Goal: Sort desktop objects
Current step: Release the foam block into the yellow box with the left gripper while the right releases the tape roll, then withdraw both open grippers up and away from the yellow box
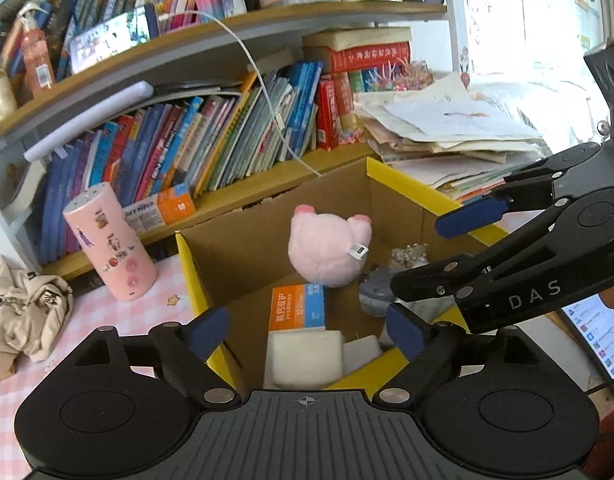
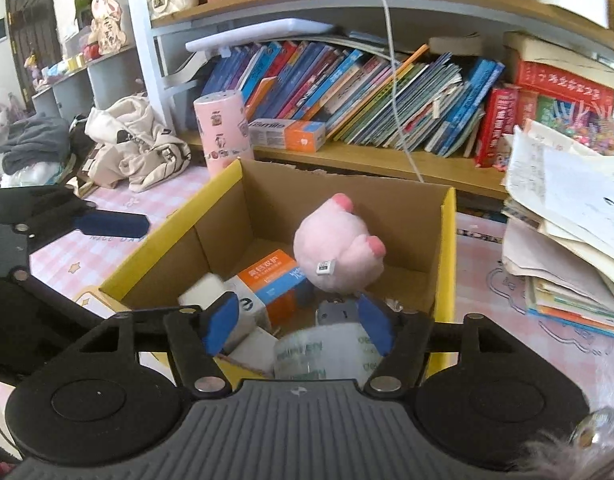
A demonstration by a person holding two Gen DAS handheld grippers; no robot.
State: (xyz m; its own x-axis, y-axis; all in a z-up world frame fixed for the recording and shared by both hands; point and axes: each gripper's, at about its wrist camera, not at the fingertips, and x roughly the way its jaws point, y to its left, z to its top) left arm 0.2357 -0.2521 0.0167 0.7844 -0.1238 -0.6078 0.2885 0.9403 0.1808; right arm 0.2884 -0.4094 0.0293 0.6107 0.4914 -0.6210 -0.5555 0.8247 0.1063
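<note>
A cardboard box with yellow rims [image 1: 189, 268] [image 2: 447, 248] stands open on the pink checked desk. A pink plush toy [image 1: 327, 252] [image 2: 339, 248] sits upside down over its middle, and neither gripper touches it. Under it lie an orange-and-blue carton [image 1: 297, 306] [image 2: 275, 276], a white block [image 1: 307, 356], a grey object [image 1: 375, 288] and a tape roll [image 2: 327, 354]. My left gripper [image 1: 307, 334] hovers open over the box's near edge. My right gripper [image 2: 299, 322] is open above the tape roll, its pads clear of it. The right gripper's blue pad [image 1: 469, 218] shows at the box's right side.
A pink sticker-covered cylinder [image 1: 111, 240] [image 2: 225, 132] stands left of the box. Behind are shelves of books [image 1: 227, 136] and a hanging white cable [image 1: 263, 92]. A paper stack [image 1: 447, 128] lies to the right, a beige garment [image 1: 23, 312] to the left, a lit screen [image 1: 599, 336] at far right.
</note>
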